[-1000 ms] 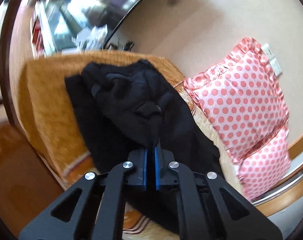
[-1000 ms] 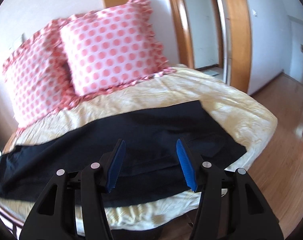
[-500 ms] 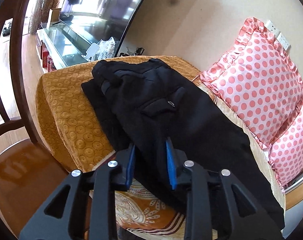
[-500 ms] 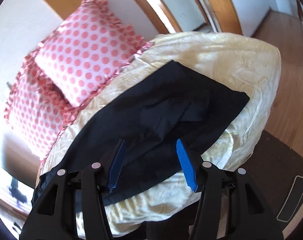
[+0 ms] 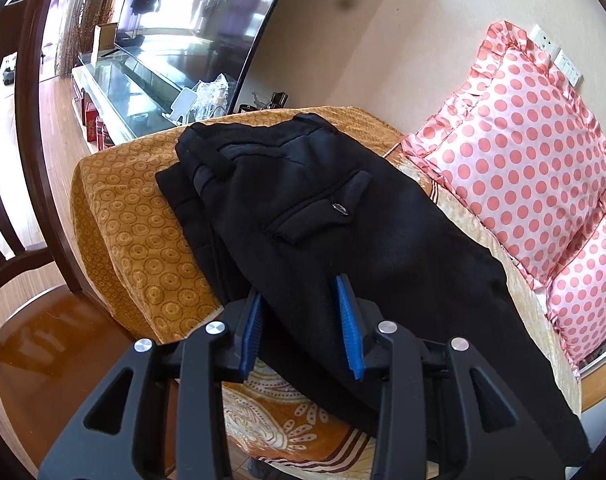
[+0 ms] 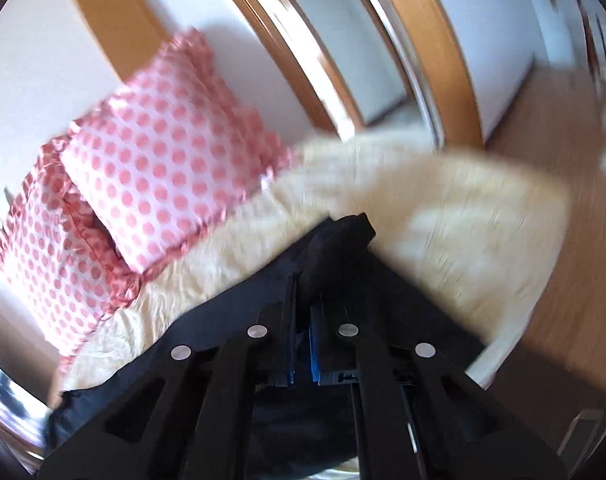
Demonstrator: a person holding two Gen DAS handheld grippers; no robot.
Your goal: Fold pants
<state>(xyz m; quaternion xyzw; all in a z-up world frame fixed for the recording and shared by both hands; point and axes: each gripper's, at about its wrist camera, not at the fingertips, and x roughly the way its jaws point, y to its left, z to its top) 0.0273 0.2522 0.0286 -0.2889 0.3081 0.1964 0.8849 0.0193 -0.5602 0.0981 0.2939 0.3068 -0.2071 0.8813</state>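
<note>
Black pants [image 5: 323,200] lie stretched along a cushioned seat, waist and a buttoned back pocket [image 5: 323,210] at the far end in the left wrist view. My left gripper [image 5: 299,289] hovers at the near edge of the hip part. Its jaws are opening; a fold of the cloth sits between the blue pads [image 5: 347,320], which do not press on it. In the blurred right wrist view, my right gripper [image 6: 304,292] is shut on the leg end of the pants [image 6: 343,232], which bunches up just past its tips.
Two pink polka-dot pillows [image 5: 523,160] [image 6: 163,168] lean on the wall behind the pants. An orange patterned cover [image 5: 135,200] and a cream cover [image 6: 443,220] lie under them. A glass TV cabinet [image 5: 143,92], a wooden chair [image 5: 23,240] and wooden floor [image 6: 563,280] surround the seat.
My left gripper has opened and let go of the pants' upper part. My right gripper, open over the leg end before, has shut on it and swung sideways while rolling.
</note>
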